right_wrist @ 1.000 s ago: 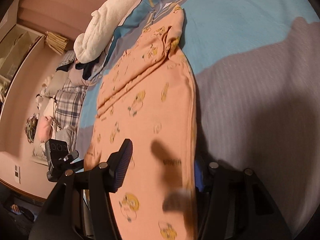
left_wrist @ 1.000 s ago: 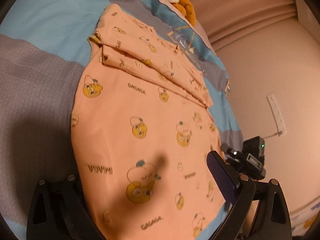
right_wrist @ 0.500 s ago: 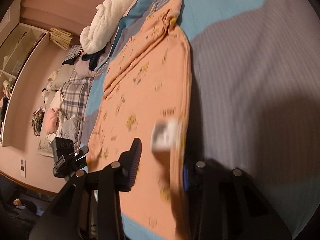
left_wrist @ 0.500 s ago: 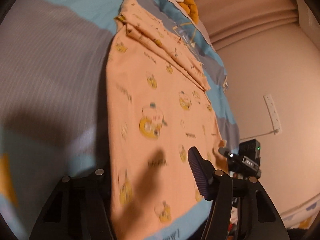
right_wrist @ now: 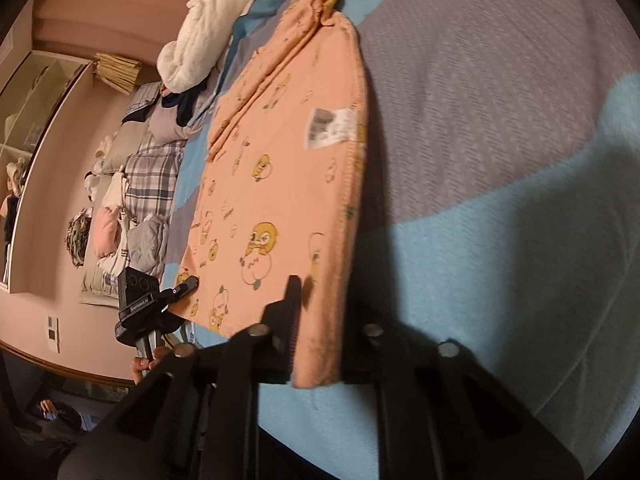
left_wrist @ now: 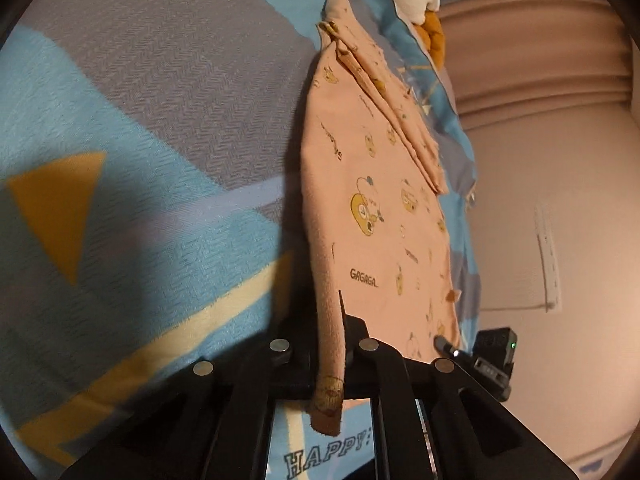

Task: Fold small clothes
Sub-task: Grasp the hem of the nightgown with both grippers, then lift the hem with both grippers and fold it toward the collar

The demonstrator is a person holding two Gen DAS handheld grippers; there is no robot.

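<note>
A small peach garment (left_wrist: pixel 372 216) printed with yellow cartoon ducks lies stretched on the bed, its far end folded over. My left gripper (left_wrist: pixel 330 344) is shut on its near hem edge, and cloth hangs down between the fingers. In the right wrist view the same garment (right_wrist: pixel 280 168) shows a white care label (right_wrist: pixel 330 126) near its right edge. My right gripper (right_wrist: pixel 320 320) is shut on the other near corner of the hem. Both near corners are lifted off the bedspread.
The bedspread (left_wrist: pixel 140 140) is grey and blue with yellow shapes. White fluffy bedding (right_wrist: pixel 208 20) and a pile of plaid and pink clothes (right_wrist: pixel 136 188) lie at the far side. A black camera device (right_wrist: pixel 138 304) stands by the bed's edge.
Both grippers have dropped to the near hem and shut on it. The near edge of the garment has risen off the bed and the cloth is pulled taut.
</note>
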